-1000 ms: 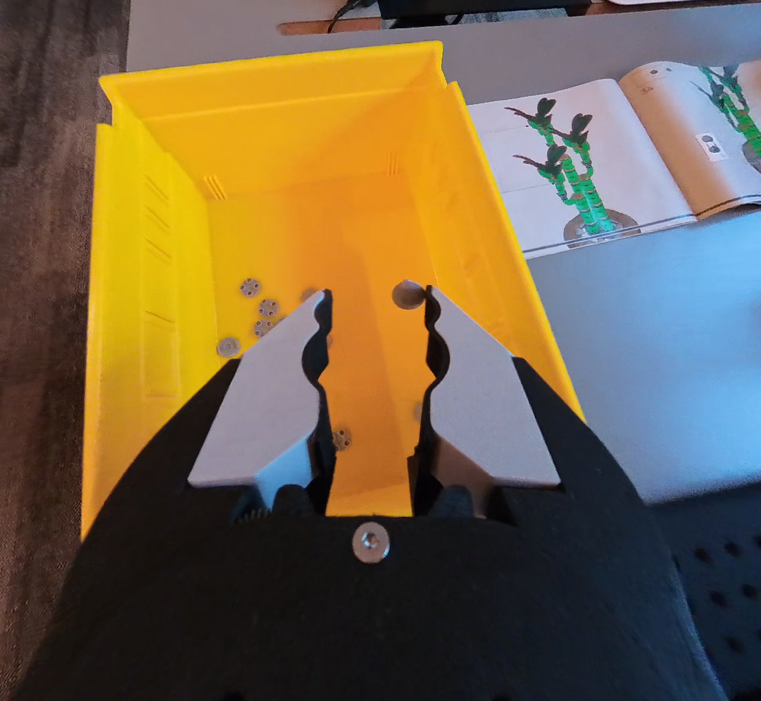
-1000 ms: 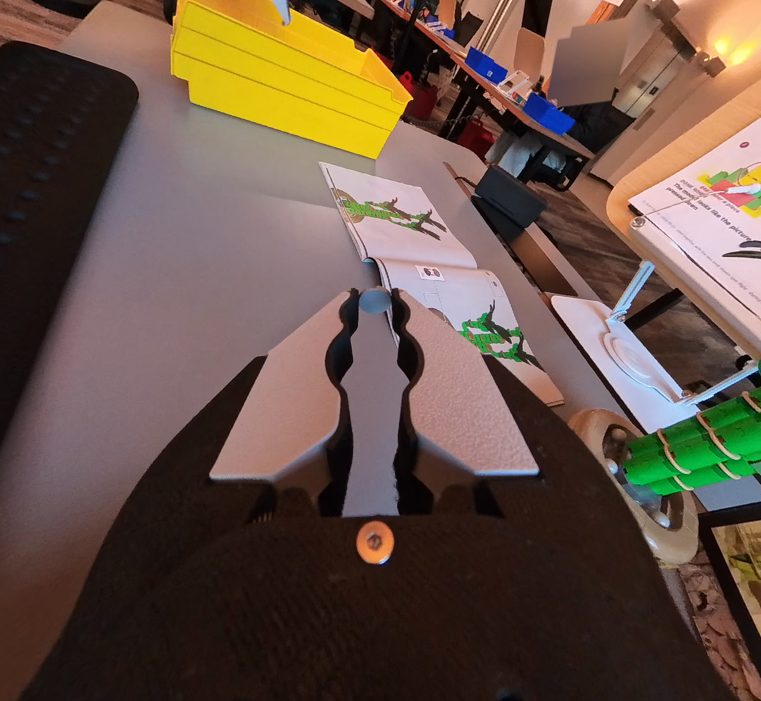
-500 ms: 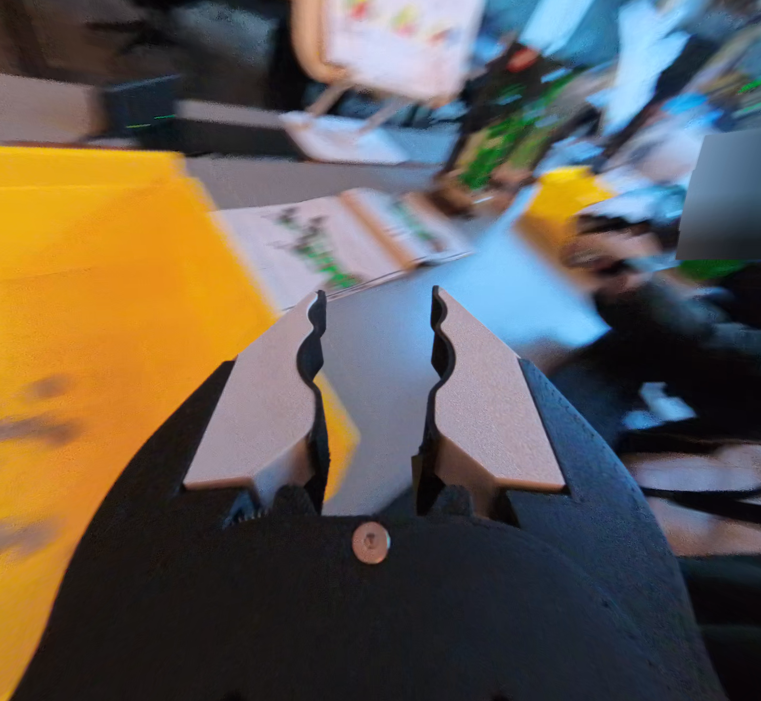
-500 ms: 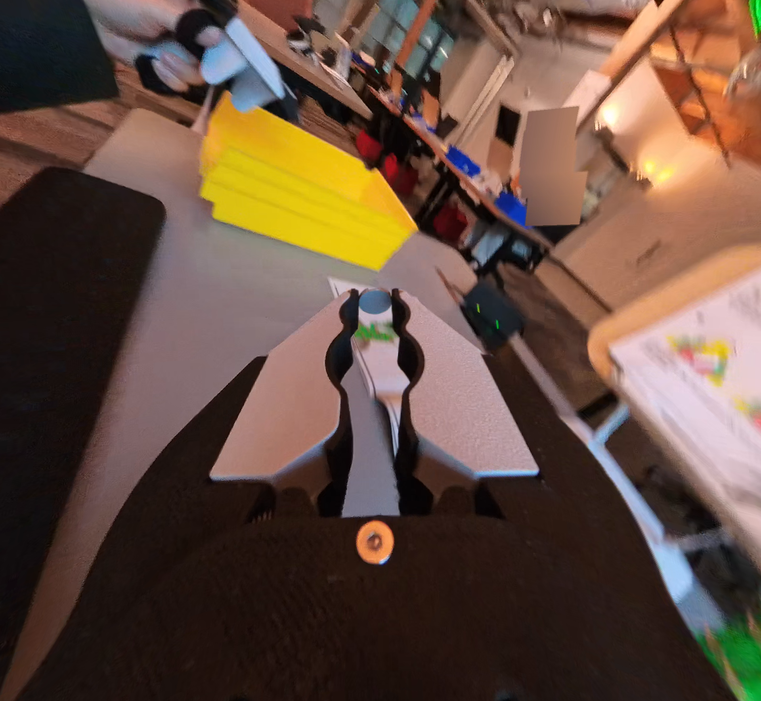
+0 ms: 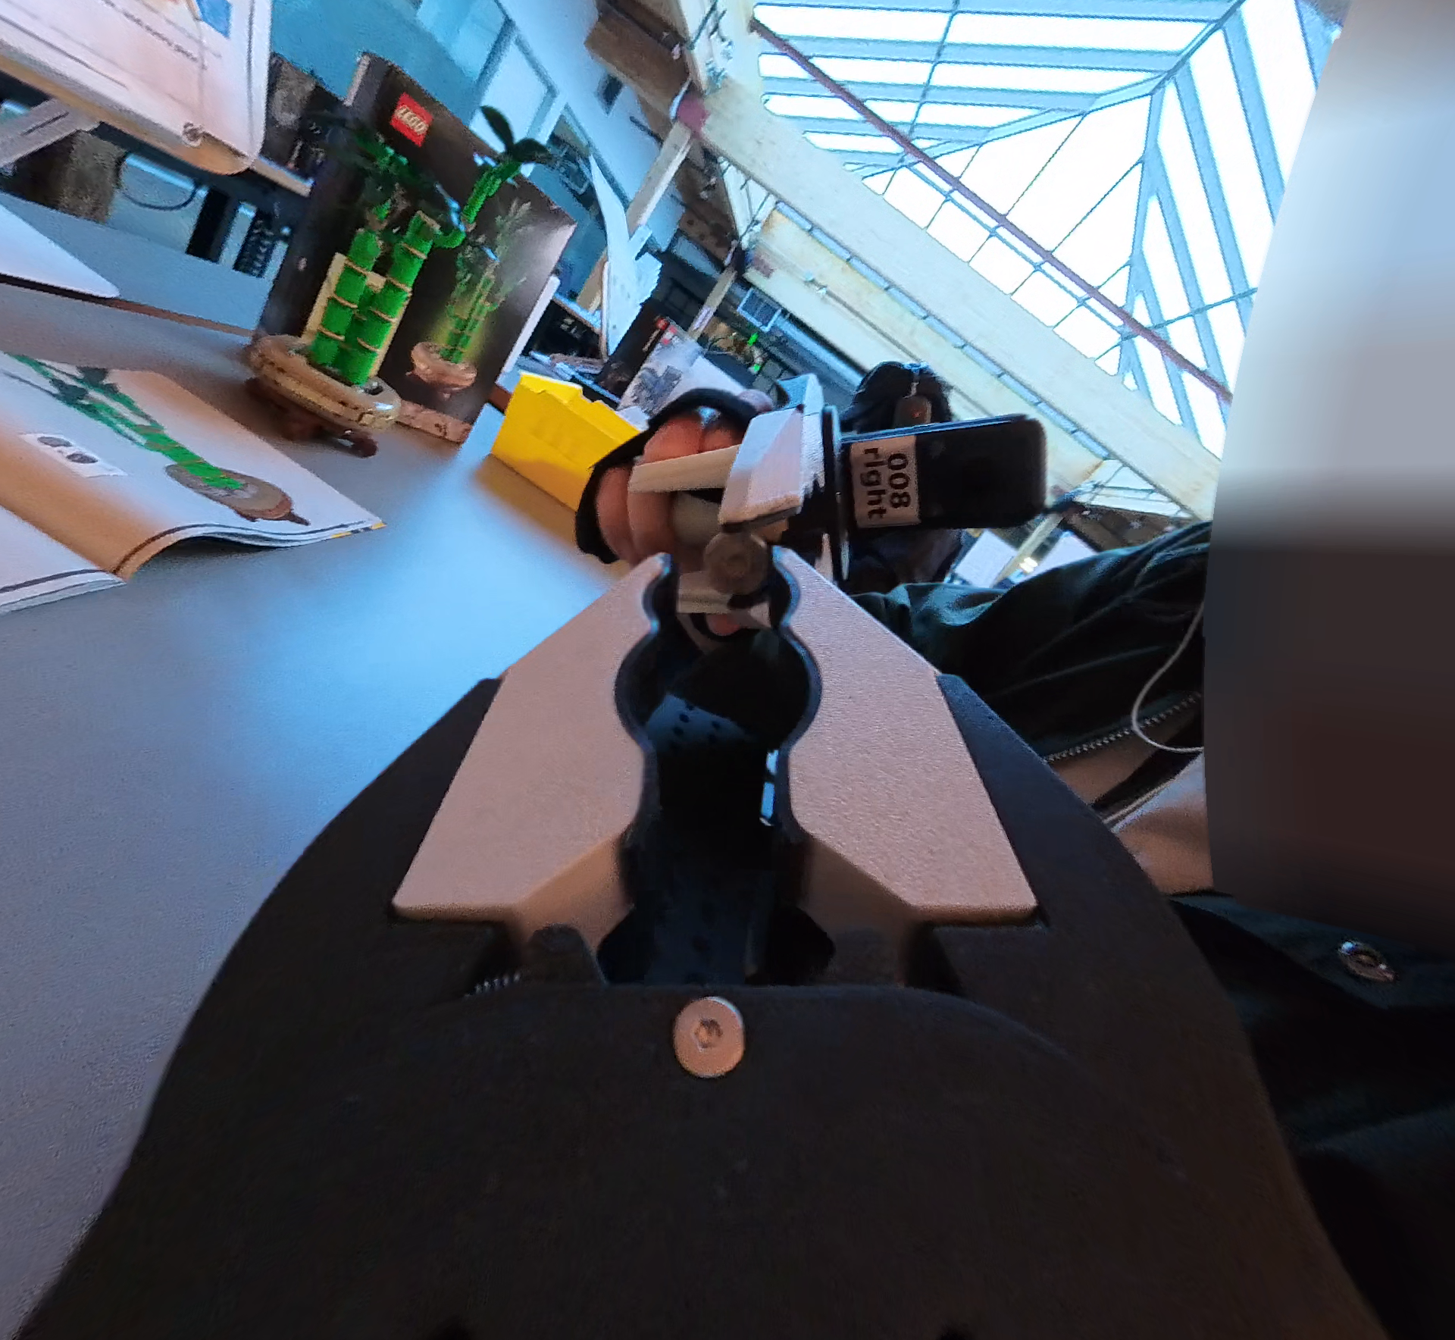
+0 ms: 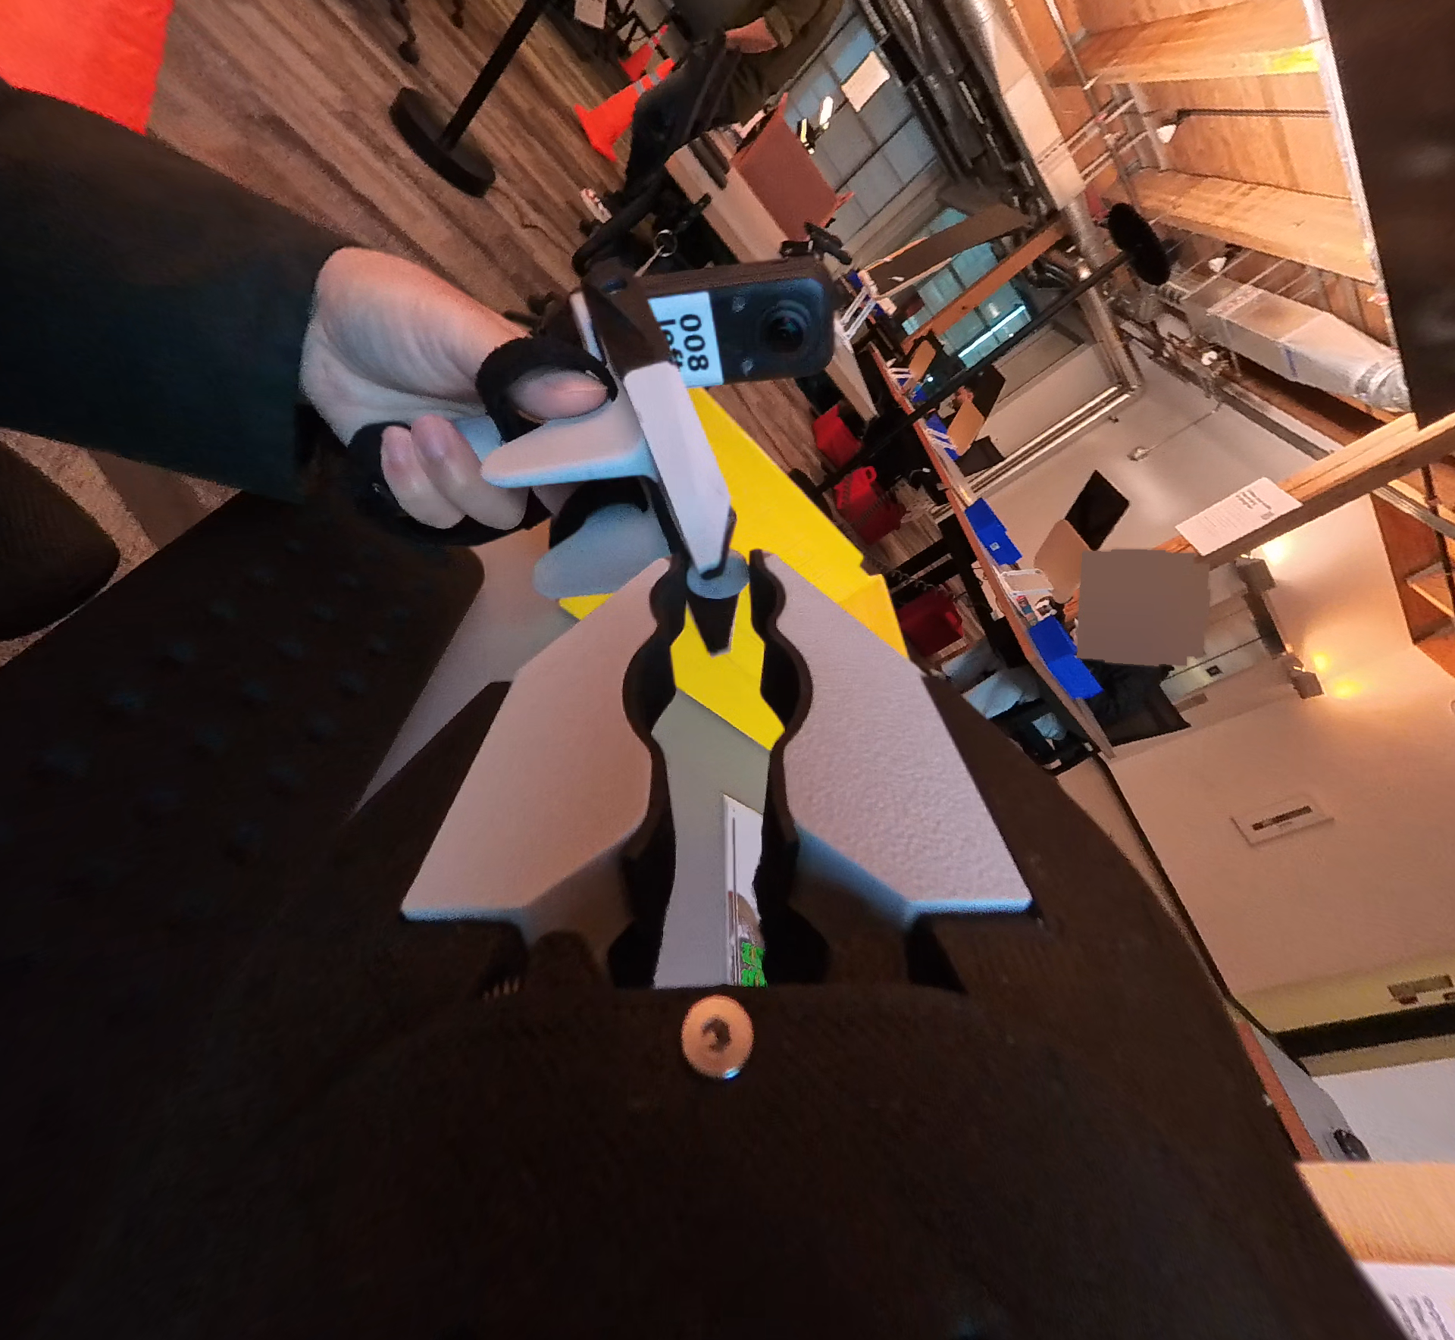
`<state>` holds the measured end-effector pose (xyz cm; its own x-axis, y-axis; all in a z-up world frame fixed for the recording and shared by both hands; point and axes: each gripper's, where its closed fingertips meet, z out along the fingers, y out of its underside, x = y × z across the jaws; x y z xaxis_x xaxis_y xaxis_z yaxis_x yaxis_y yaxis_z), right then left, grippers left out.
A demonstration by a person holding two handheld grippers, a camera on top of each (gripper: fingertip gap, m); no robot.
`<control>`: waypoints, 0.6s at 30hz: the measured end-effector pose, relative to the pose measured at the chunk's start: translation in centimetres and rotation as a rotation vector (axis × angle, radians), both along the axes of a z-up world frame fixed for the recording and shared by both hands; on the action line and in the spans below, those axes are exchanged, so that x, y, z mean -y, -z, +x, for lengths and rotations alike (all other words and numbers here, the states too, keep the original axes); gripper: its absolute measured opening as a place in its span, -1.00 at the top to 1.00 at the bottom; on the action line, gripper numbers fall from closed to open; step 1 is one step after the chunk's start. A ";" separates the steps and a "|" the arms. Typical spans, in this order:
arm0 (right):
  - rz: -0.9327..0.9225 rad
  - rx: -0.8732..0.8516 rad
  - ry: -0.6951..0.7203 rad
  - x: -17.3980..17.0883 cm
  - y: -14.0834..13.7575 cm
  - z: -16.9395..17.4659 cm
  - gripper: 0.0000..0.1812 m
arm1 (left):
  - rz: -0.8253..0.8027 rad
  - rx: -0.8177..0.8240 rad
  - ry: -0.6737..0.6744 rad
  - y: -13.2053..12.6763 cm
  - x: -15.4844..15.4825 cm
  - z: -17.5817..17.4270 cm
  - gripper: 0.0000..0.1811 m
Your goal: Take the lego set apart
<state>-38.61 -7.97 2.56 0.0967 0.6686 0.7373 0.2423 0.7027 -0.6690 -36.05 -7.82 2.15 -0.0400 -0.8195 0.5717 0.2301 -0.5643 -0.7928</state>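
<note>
Far left on the table stands the green lego set. Mid-air, the left gripper and right gripper meet tip to tip, both clenched on one small grey round piece.

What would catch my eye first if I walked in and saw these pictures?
Two hand-held grippers meet nose to nose in mid-air: the right gripper pinches a small grey round piece, and the left gripper closes on it too. Behind, a green bamboo-like brick plant stands on the grey table, beside an open instruction booklet.
</note>
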 end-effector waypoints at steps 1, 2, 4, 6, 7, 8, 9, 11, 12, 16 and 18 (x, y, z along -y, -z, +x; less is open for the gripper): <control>0.007 0.020 -0.007 0.1 0.3 -0.2 0.83 | 0.001 0.019 0.008 -0.1 0.2 -0.2 0.84; 0.018 0.031 -0.011 0.2 0.5 -0.5 0.83 | 0.002 0.024 0.005 0.1 0.3 -0.4 0.84; 0.030 0.048 -0.022 0.4 0.9 -1.0 0.83 | 0.011 0.020 -0.017 0.4 0.5 -0.9 0.84; 0.037 0.062 -0.027 0.5 1.2 -1.7 0.83 | 0.015 0.009 -0.051 0.7 0.5 -1.6 0.84; 0.045 0.060 -0.026 0.5 1.2 -2.2 0.82 | 0.019 0.008 -0.074 0.8 0.4 -2.2 0.84; 0.051 0.055 -0.023 0.6 1.2 -2.7 0.79 | 0.022 0.005 -0.103 0.8 0.3 -2.9 0.84; 0.052 0.047 -0.020 0.6 1.2 -3.2 0.77 | 0.029 -0.001 -0.136 0.7 0.1 -3.7 0.84; 0.045 0.037 -0.017 0.7 1.3 -3.9 0.76 | 0.047 -0.025 -0.219 0.7 -0.7 -5.9 0.84; 0.030 0.039 -0.016 0.8 1.6 -4.1 0.76 | 0.057 -0.053 -0.284 0.7 -1.4 -7.5 0.84; -0.056 0.021 0.030 0.2 3.1 -2.5 0.77 | 0.116 -0.482 -0.659 3.1 -7.5 -17.5 0.85; -0.105 0.021 0.074 -0.9 3.9 -1.3 0.77 | 0.069 -0.781 -0.748 6.0 -10.8 -22.1 0.85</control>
<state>-39.88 -7.08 -1.37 0.1337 0.7336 0.6663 0.3059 0.6090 -0.7318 -58.18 2.97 -3.81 0.8386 -0.5163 0.1737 -0.0851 -0.4391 -0.8944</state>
